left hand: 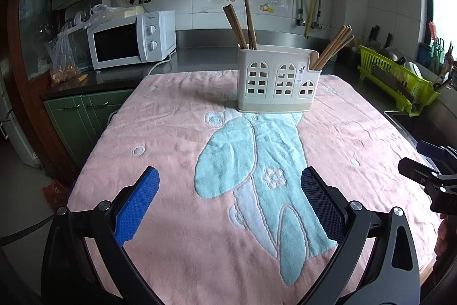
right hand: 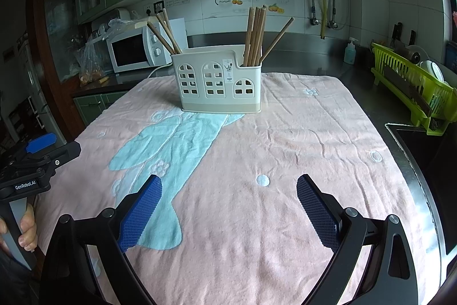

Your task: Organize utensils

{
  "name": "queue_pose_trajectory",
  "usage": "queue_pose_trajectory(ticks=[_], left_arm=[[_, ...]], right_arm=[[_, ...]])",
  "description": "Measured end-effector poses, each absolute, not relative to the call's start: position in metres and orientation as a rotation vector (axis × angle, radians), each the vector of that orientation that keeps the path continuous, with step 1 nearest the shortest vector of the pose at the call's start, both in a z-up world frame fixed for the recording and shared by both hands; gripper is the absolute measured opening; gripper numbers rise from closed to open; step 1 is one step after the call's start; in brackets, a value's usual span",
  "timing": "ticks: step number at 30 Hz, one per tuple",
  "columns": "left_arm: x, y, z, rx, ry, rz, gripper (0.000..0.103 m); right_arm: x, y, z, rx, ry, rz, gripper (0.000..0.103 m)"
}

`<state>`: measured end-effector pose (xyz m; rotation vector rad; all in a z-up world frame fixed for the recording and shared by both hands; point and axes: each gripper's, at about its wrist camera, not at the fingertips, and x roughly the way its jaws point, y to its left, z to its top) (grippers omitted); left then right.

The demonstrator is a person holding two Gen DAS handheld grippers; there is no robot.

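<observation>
Both grippers wide apart, empty: left gripper, right gripper. Caddy upper centre, chopsticks upright; neither clearly nearer.

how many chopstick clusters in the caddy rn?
2. One cluster of brown wooden chopsticks stands in the left compartment of the cream plastic utensil caddy; another cluster stands in the lower right compartment. Single sticks overlap, so no exact stick count.
</observation>
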<state>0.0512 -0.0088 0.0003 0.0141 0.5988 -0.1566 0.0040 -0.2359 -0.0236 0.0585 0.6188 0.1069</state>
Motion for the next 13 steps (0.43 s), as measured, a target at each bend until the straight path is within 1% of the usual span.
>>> queue_pose_trajectory(ticks=[13], left_arm=[[0.0541,-0.0089,-0.001,0.016,0.612,-0.147,0.098]], right_arm=[[0.0046,-0.2371,-0.0233,0.056,0.623,0.105,0.092]])
